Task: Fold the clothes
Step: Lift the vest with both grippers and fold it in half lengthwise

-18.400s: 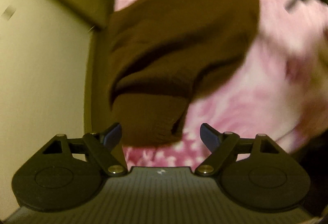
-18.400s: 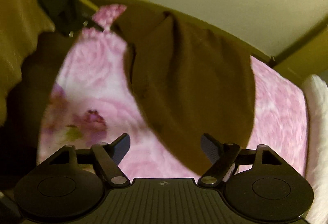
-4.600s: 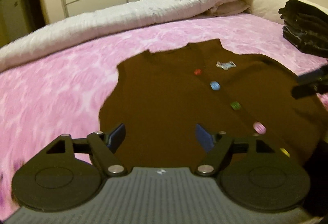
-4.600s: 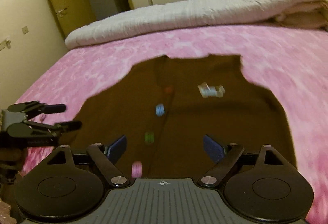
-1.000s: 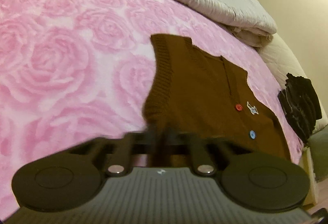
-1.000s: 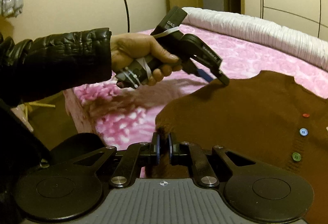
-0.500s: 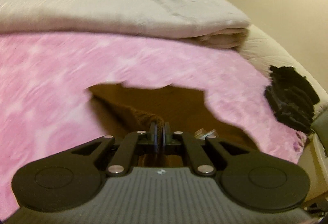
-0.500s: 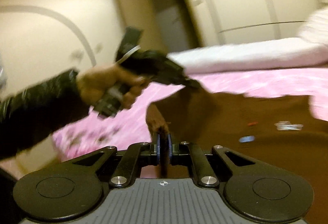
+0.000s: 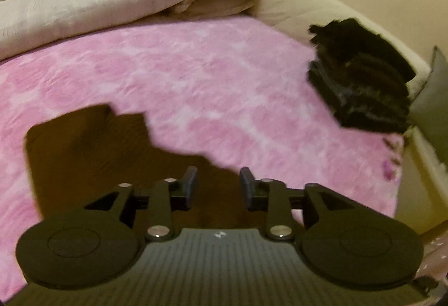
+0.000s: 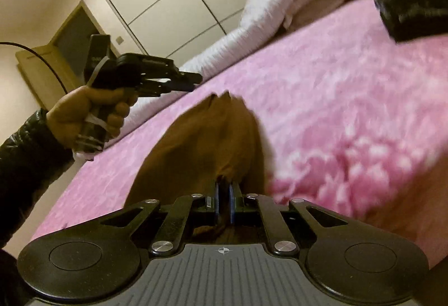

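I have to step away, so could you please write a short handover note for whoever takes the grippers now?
Left gripper: open, hovering above the brown cardigan, holding nothing.
Right gripper: fingers shut on the cardigan's edge.
The cardigan lies on the pink bedspread, buttons out of sight; a black folded pile sits near the far corner.
Done: apparently a first fold.
Left: release, smooth, finish folding, probably stack it.

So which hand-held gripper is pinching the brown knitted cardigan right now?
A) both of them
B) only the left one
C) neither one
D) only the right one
D: the right hand-held gripper has its jaws shut on a bunched fold of the brown knitted cardigan, while the left hand-held gripper has its jaws apart with nothing between them, above the cardigan on the pink rose-patterned bedspread.
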Action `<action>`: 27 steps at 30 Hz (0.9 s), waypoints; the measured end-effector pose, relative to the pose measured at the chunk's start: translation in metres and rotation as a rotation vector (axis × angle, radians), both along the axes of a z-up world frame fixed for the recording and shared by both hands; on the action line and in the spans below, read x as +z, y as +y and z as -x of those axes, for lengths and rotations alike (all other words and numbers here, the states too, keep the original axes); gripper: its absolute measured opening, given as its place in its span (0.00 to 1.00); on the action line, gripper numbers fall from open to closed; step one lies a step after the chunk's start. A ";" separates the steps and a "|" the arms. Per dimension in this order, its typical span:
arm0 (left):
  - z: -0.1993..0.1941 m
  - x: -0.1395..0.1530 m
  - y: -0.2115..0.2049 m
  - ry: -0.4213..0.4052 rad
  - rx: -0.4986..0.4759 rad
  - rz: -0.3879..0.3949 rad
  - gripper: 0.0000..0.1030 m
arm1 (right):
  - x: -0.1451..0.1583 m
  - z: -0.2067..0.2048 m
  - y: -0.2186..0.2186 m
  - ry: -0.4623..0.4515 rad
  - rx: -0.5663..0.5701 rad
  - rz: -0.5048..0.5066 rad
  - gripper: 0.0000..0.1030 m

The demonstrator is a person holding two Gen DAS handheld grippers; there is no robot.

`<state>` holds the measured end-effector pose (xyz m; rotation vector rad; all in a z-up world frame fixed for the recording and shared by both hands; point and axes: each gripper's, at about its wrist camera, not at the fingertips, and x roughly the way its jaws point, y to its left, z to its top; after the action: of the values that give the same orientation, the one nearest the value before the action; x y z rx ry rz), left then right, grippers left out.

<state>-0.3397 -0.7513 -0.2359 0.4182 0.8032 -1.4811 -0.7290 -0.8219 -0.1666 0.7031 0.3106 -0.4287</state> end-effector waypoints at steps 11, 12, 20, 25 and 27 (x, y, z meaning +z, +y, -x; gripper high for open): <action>0.021 -0.015 0.164 -0.158 -0.153 -0.011 0.36 | -0.007 0.007 0.004 -0.050 -0.046 -0.105 0.06; 0.035 -0.017 0.178 -0.187 -0.197 -0.003 0.42 | -0.007 0.009 0.004 -0.060 -0.060 -0.121 0.06; 0.141 -0.045 0.239 -0.416 -0.353 0.078 0.51 | 0.019 0.005 0.009 -0.169 -0.071 -0.225 0.06; 0.180 -0.069 0.233 -0.649 -0.329 0.108 0.51 | 0.049 -0.010 0.021 -0.208 -0.019 -0.187 0.06; 0.188 -0.078 0.234 -0.750 -0.337 0.113 0.53 | 0.056 -0.008 0.023 -0.232 -0.023 -0.190 0.05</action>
<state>-0.5273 -0.5175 -0.3141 0.9816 0.0504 -1.5014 -0.7206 -0.7990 -0.1102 0.9338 0.1251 -0.3376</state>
